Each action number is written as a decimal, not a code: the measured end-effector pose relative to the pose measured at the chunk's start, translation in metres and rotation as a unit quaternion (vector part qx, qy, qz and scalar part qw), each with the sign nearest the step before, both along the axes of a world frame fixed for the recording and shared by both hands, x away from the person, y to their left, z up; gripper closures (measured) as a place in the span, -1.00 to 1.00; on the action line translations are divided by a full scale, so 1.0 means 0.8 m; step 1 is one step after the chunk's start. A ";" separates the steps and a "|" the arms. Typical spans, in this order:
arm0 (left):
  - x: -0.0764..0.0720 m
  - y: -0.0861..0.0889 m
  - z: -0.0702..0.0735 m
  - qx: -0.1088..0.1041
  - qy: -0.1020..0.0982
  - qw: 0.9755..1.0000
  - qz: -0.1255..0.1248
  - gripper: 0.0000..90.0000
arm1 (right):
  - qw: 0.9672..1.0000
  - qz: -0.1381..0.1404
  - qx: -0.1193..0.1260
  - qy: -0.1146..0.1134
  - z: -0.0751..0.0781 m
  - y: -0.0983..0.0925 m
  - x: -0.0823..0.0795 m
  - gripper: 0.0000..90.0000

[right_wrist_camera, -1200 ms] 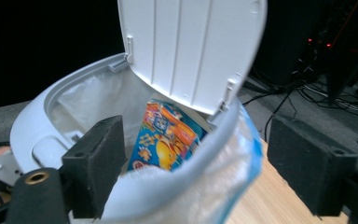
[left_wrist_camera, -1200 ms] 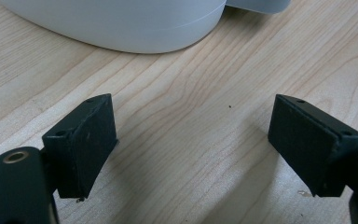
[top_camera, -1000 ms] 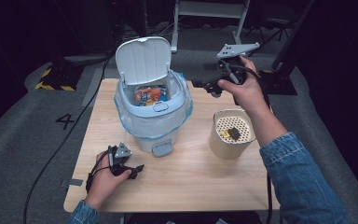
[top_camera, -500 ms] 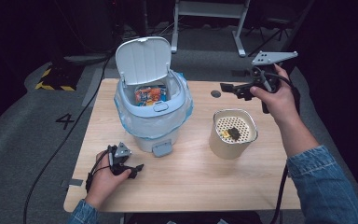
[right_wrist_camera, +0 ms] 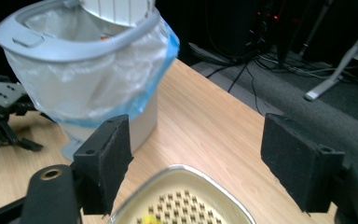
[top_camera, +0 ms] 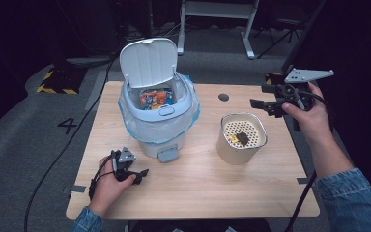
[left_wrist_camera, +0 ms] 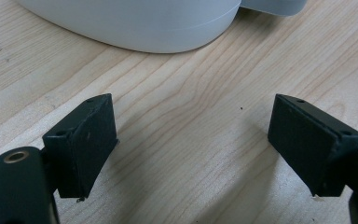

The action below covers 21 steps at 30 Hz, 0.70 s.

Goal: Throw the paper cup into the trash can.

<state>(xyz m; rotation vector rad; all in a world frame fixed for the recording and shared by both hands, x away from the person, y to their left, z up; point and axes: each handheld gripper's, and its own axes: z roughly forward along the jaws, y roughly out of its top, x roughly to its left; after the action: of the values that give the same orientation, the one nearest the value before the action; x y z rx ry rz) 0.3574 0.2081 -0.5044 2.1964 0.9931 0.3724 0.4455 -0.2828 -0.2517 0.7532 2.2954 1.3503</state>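
Beige tub (right_wrist_camera: 182,198) just below right gripper (right_wrist_camera: 196,163) jaws, spread empty.

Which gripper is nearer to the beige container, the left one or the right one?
Right. The right gripper hovers just behind the container, at its right; the left gripper rests across the table by the bin.

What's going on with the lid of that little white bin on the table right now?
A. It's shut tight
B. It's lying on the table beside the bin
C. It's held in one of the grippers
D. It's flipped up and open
D. In the high view the lid stands upright at the back of the bin, leaving the bag-lined inside and a colourful packet exposed.
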 end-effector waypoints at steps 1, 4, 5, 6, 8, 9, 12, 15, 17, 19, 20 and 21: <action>0.000 0.000 0.000 0.000 0.000 1.000 0.000 -0.65 | 1.000 -0.007 -0.001 0.003 -0.007 -0.014 -0.006 -0.44; 0.000 0.000 0.000 0.000 0.000 1.000 0.000 -0.65 | 1.000 -0.012 -0.002 0.005 -0.013 -0.024 -0.011 -0.44; 0.000 0.001 0.000 0.003 -0.002 1.000 -0.001 -0.65 | 1.000 -0.012 -0.006 0.008 -0.022 -0.038 -0.017 -0.42; 0.000 0.001 0.000 0.003 -0.002 1.000 -0.001 -0.65 | 1.000 -0.012 -0.009 0.010 -0.025 -0.042 -0.019 -0.42; 0.000 0.001 0.000 0.002 -0.001 1.000 -0.001 -0.65 | 1.000 -0.014 -0.016 0.009 -0.030 -0.047 -0.023 -0.41; 0.000 0.001 0.000 0.002 -0.001 1.000 0.000 -0.65 | 1.000 -0.014 -0.021 0.008 -0.033 -0.051 -0.025 -0.40; 0.000 0.000 0.000 -0.001 0.000 1.000 0.001 -0.65 | 0.999 -0.021 -0.029 0.018 -0.053 -0.068 -0.037 -0.39; 0.000 0.000 0.000 -0.001 0.000 1.000 0.002 -0.65 | 0.999 -0.032 -0.029 0.024 -0.076 -0.083 -0.050 -0.39; 0.000 0.000 0.000 -0.002 0.000 1.000 0.002 -0.65 | 0.999 -0.034 -0.031 0.026 -0.084 -0.086 -0.053 -0.39; 0.000 0.001 0.000 -0.002 0.001 1.000 0.002 -0.64 | 0.998 -0.044 -0.033 0.035 -0.106 -0.098 -0.063 -0.40; 0.000 0.001 0.000 -0.002 0.001 1.000 0.002 -0.64 | 0.998 -0.044 -0.033 0.035 -0.106 -0.098 -0.063 -0.40; 0.000 0.001 0.000 -0.003 0.000 1.000 0.002 -0.64 | 0.998 -0.049 -0.034 0.035 -0.114 -0.101 -0.065 -0.40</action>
<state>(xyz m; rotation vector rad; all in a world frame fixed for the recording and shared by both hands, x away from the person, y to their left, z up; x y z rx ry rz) 0.3572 0.2088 -0.5044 2.1899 0.9974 0.3719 0.3931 -0.3640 -0.3432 0.8909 2.3128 1.2136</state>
